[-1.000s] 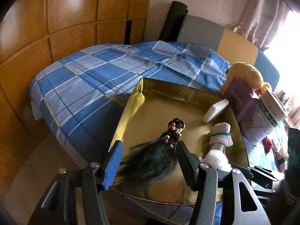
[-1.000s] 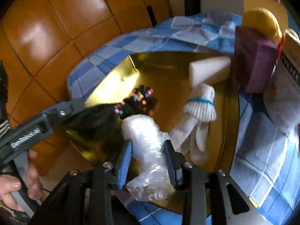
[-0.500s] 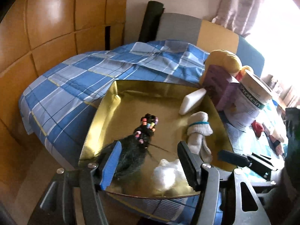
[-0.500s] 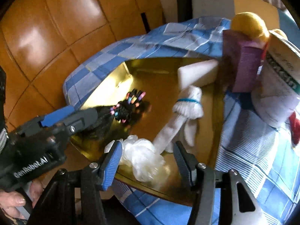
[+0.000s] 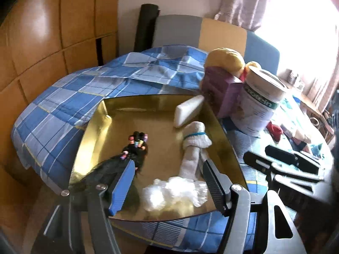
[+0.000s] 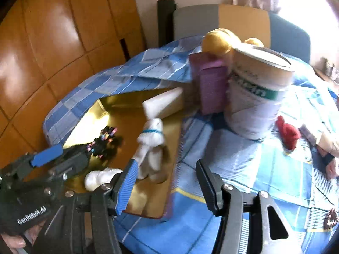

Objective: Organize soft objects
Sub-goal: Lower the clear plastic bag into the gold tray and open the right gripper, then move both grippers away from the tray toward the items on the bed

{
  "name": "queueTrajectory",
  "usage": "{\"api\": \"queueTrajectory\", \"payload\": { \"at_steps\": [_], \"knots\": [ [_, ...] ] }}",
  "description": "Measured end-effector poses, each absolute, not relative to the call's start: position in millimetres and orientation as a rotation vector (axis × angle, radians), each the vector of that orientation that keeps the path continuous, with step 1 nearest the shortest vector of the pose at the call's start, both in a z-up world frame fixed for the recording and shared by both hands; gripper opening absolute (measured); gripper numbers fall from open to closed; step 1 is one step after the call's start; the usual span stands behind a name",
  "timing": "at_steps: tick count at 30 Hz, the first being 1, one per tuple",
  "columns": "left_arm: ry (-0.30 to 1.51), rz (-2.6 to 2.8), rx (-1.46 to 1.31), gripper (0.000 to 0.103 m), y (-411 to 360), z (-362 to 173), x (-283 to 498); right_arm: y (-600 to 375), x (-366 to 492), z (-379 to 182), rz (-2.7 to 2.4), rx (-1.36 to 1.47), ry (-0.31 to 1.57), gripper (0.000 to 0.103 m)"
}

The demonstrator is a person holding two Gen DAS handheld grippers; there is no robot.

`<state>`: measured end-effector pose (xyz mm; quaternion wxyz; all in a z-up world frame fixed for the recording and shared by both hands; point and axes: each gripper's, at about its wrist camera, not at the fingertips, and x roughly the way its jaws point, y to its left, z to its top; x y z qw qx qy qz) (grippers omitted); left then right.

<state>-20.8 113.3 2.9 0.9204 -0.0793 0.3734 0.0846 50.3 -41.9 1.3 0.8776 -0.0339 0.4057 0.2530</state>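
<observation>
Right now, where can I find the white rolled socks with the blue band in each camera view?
Left wrist view: the white rolled socks lie right of centre in the gold tray, just below the white sponge block.
Right wrist view: the socks lie left of centre, near the tray's right edge.
Shared landmark: the white protein tub, standing right of the tray.

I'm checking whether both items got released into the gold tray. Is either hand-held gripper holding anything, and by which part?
Nothing is held. The left hand-held gripper is opening, clear of the hair bundle; the right hand-held gripper stands open and empty.
</observation>
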Motion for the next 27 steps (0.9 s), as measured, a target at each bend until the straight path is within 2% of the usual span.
{"api": "queueTrajectory", "payload": {
  "at_steps": [18,27],
  "knots": [
    [0.771,0.051,-0.065,0.071,67,8,-10,-103,51,15,0.395,-0.023,0.799,0.057],
    [0.786,-0.045,0.005,0.071,32,9,2,-174,65,23,0.246,0.029,0.790,0.057]
  ]
}}
